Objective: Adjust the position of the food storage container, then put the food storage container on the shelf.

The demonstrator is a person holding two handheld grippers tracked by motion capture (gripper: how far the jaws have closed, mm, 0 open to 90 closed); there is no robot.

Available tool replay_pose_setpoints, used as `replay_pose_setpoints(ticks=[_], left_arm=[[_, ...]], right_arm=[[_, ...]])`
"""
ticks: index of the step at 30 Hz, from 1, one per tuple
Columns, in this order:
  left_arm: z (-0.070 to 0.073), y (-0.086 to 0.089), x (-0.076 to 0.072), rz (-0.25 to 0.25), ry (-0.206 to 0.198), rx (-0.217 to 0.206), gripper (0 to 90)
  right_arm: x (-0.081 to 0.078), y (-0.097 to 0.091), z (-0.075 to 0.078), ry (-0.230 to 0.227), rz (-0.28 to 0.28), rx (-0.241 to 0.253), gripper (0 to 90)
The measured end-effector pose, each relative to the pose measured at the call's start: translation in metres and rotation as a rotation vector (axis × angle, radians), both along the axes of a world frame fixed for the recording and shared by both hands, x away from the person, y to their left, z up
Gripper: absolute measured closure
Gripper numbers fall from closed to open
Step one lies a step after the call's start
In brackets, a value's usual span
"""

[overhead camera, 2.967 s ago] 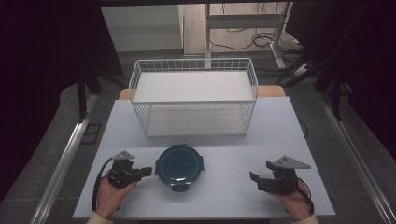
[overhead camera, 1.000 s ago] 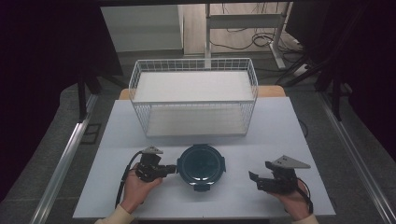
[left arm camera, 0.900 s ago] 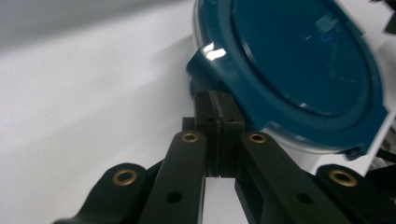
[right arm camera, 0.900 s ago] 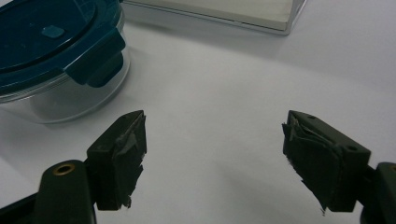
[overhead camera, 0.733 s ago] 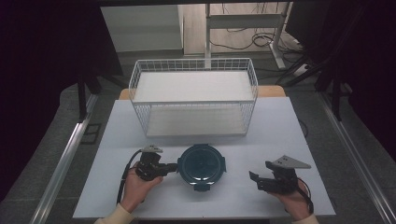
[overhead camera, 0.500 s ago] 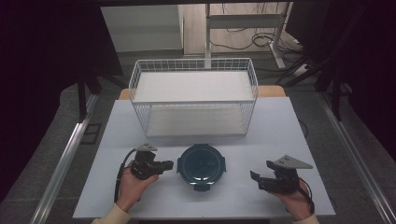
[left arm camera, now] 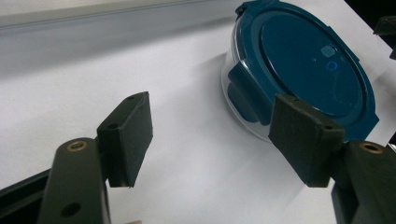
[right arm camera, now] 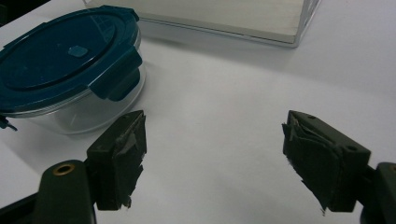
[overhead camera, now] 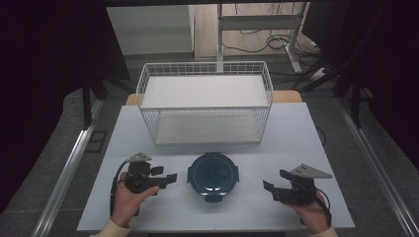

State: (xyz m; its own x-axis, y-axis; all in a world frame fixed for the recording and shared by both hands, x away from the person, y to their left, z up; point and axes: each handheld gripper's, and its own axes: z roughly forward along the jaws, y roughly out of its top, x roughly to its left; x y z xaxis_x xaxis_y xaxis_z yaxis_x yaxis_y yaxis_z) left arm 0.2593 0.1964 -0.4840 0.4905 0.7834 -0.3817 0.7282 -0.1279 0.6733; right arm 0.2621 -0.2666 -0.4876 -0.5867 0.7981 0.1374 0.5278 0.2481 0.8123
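The left tool lies low over the counter with its jaws wide; they have just been opening, and nothing sits between them. In the left gripper view its pads frame bare counter, with the box just beyond the right pad and apart from it. The right tool is also spread wide and empty, its worn pads over bare white surface.

The box, a round clear bowl under a dark blue clip lid, stands on the counter between the two tools, nearer the left one and touching neither. One lid clip faces the right tool.

Behind the box stands a white wire basket, near it but apart. Nothing lies between either tool and the box.

The bowl's inside cannot be made out through the lid and the glare. The forearms are cut off at the bottom edge of the high view.

The counter is plain white. Around it the room is dark, with a grey floor, a metal rail along the left, and cables near a stand at the back.
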Motion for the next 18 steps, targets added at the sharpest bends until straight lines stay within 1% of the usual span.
replay_pose_setpoints(ticks=[3, 9, 14, 17, 18], left_arm=[[-0.001, -0.001, -0.001, -0.009, 0.002, 0.001, 29.6], [0.002, -0.003, -0.002, -0.007, -0.005, -0.012, 27.6], [0.003, -0.004, -0.001, -0.008, 0.001, -0.023, 25.5], [0.004, -0.005, 0.000, -0.009, 0.003, -0.030, 24.0], [0.005, -0.006, 0.000, -0.008, 0.003, -0.033, 24.0]], right_arm=[[0.000, 0.000, 0.000, 0.000, 0.003, 0.000, 21.4], [-0.001, 0.001, 0.002, 0.003, 0.017, 0.023, 20.8], [-0.001, 0.002, 0.005, 0.034, 0.019, 0.070, 20.6], [-0.001, 0.005, 0.011, 0.054, 0.036, 0.102, 20.1], [-0.001, 0.005, 0.011, 0.054, 0.036, 0.102, 20.1]])
